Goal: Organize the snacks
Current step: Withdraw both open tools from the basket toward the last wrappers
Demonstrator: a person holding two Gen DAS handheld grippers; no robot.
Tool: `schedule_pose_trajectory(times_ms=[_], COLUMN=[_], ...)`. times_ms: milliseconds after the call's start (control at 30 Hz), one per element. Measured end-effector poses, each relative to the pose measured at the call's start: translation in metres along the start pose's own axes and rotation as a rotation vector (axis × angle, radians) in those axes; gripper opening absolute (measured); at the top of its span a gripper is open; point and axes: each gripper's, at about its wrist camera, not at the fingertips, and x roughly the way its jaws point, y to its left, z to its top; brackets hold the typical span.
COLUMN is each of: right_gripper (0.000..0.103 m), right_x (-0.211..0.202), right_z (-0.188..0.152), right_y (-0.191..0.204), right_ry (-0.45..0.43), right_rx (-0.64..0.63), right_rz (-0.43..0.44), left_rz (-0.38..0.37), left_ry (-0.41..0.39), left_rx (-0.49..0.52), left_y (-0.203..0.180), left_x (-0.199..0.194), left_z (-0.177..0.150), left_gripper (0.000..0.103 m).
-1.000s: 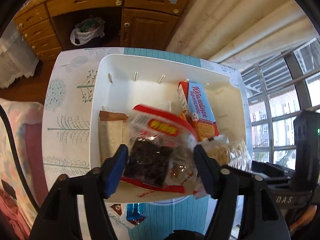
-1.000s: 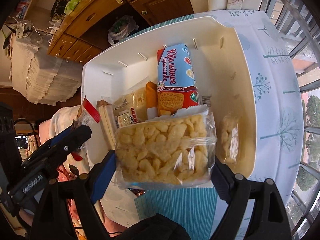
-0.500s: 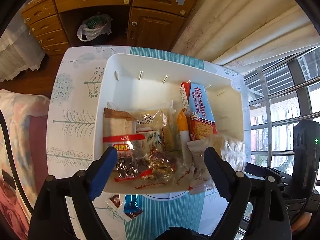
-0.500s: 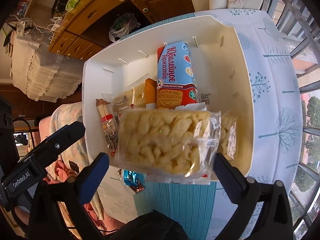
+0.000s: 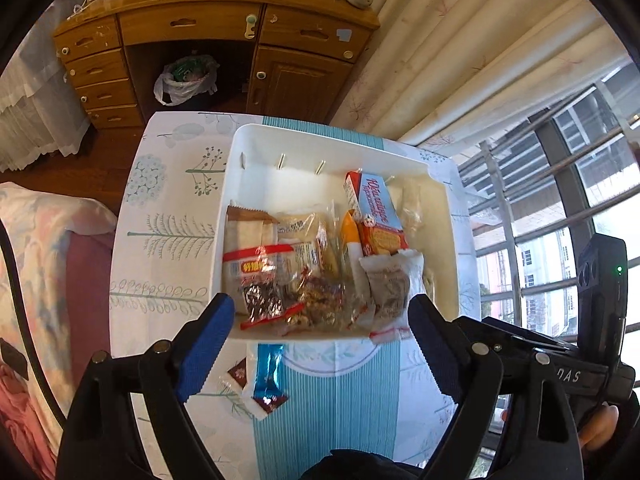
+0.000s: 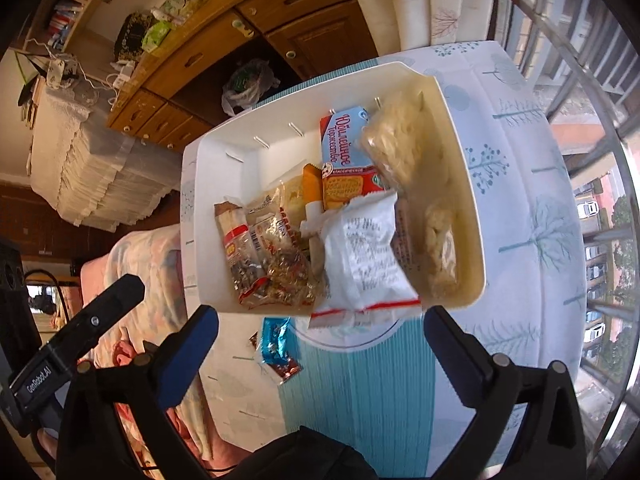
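Note:
A white bin (image 5: 320, 131) (image 6: 189, 216) on the table holds several snacks. Among them are a blue and red cookie box (image 5: 378, 204) (image 6: 340, 148), a red-trimmed packet of dark pieces (image 5: 256, 292) (image 6: 240, 256) and a blurred clear bag of pale puffs (image 6: 400, 140). A white packet with a red strip (image 6: 360, 256) (image 5: 388, 288) hangs over the near rim. My left gripper (image 5: 320, 332) hovers open above the bin's near edge, pads touching nothing. My right gripper (image 6: 320, 332) is also open and empty just short of the bin.
A blue foil wrapper (image 5: 269, 372) (image 6: 274, 340) and small brown sachets (image 5: 238, 372) lie on the tree-patterned tablecloth (image 5: 168, 240) in front of the bin. A wooden desk (image 5: 192, 24) stands behind, window bars (image 5: 560, 184) to the right, floral bedding (image 5: 36, 240) to the left.
Both grippers opened and drew up and back. The left let go of the red-trimmed dark packet and the right let go of the puff bag; both now lie in the bin.

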Motion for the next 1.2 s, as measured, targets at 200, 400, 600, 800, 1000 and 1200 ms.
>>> schedule_pose_trajectory(times_ms=[200, 400, 600, 800, 1000, 1200], right_gripper=[0.103, 0.103, 0.103, 0.103, 0.103, 0.103], right_x=[-0.007, -0.003, 0.005, 0.025, 0.053, 0.080], right_z=[-0.036, -0.077, -0.111, -0.147, -0.171, -0.184], right_y=[0.016, 0.040, 0.056, 0.062, 0.073, 0.081], right_ry=[-0.035, -0.060, -0.114, -0.187, -0.266, -0.368], right_rx=[0.037, 0.069, 0.089, 0.069, -0.021, -0.109], right_rz=[0.003, 0.004, -0.016, -0.063, -0.112, -0.149], left_rz=[-0.013, -0.007, -0.007, -0.013, -0.011, -0.009], left_ry=[0.011, 0.031, 0.036, 0.003, -0.033, -0.033], left_rx=[0.062, 0.137, 0.205, 0.239, 0.253, 0.277], left_y=[0.012, 0.031, 0.050, 0.078, 0.103, 0.121], left_x=[-0.023, -0.043, -0.052, -0.060, -0.059, -0.045], left_z=[-0.027, -0.061, -0.087, -0.104, -0.111, -0.121], left_gripper=[0.088, 0.088, 0.088, 0.088, 0.088, 0.088])
